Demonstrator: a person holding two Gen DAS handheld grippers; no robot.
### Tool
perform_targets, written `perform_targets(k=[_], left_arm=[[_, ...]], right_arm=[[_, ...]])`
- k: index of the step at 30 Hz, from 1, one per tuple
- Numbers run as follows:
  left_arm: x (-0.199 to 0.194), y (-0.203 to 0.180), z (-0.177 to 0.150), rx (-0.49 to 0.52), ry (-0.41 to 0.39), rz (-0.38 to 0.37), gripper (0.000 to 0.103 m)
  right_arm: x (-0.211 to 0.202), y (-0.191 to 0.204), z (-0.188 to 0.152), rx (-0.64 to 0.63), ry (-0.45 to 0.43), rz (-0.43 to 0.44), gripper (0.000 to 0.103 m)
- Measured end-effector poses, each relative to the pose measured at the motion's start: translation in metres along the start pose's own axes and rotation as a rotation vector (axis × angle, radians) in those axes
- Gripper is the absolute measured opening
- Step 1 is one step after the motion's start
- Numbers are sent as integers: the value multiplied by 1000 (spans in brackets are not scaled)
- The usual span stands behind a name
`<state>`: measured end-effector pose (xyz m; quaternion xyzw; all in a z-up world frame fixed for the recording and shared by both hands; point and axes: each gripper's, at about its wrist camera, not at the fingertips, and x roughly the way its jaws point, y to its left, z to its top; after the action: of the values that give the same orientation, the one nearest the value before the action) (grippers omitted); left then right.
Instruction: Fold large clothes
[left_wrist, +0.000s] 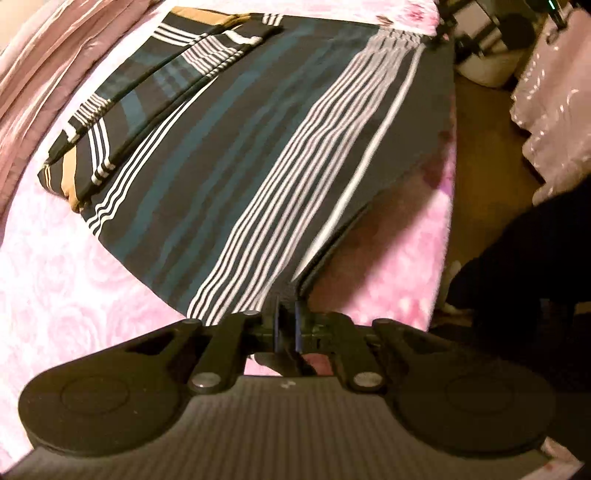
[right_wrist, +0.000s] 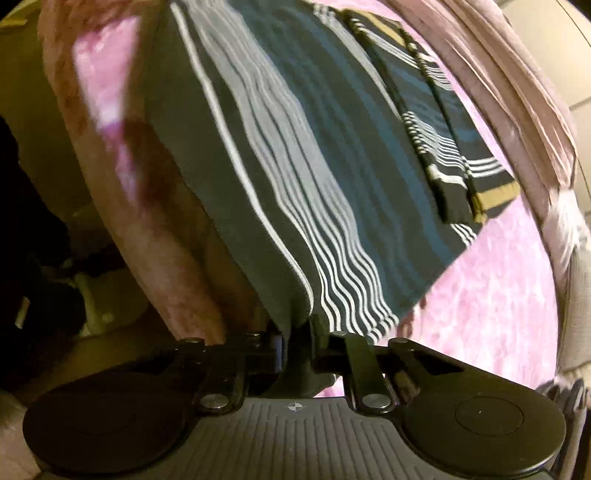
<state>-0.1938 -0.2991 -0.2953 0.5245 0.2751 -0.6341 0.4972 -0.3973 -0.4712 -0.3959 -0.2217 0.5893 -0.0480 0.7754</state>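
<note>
Left wrist view first: our left gripper (left_wrist: 286, 325) is clamped on the near corner of the striped garment (left_wrist: 236, 158), which runs away from us across the pink bedspread (left_wrist: 66, 280). In the right wrist view our right gripper (right_wrist: 297, 339) is likewise pinched on the other near corner. We judge both hands sit equally near along the near hem, stripes running away from us, so the fold goes forward toward the far, already doubled-over sleeve part (left_wrist: 155, 99).

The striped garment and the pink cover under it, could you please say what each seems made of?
Striped garment: thin, smooth woven or knit fabric, matte; it lies flat and drapes limply. Pink cover: plush, fleece-like textile, judging by its soft, fuzzy rose pattern, though blur leaves this uncertain.
</note>
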Motion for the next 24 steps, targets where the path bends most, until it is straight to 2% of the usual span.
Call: perform_targets(k=[5,10,11,14,18,21,23,24], left_arm=[[-28,-20,-10,56,7,-36,2],[-57,-33,-21,25,13,-56,0],[-62,-37,-25,20,16,-54,0],[-66,-42,-36,-14,31,-25,0],[-49,-49,-43,-14,35,22,0],[-28,-59,-45,39,20,68,12],[-12,-66,-46,93,10,95,28],[-5,-69,-47,121,9,100,31]], right_arm=[[-43,-7,6,-24,-14,2,4],[-70,4,1,-26,3,30,0],[-73,8,-2,-25,16,55,0],[-77,19,-11,0,28,40,0],[-65,17,-4,42,24,28,0],[-50,17,-2,36,15,23,0],[-38,18,-4,29,30,30,0],[-33,19,-7,26,36,32,0]])
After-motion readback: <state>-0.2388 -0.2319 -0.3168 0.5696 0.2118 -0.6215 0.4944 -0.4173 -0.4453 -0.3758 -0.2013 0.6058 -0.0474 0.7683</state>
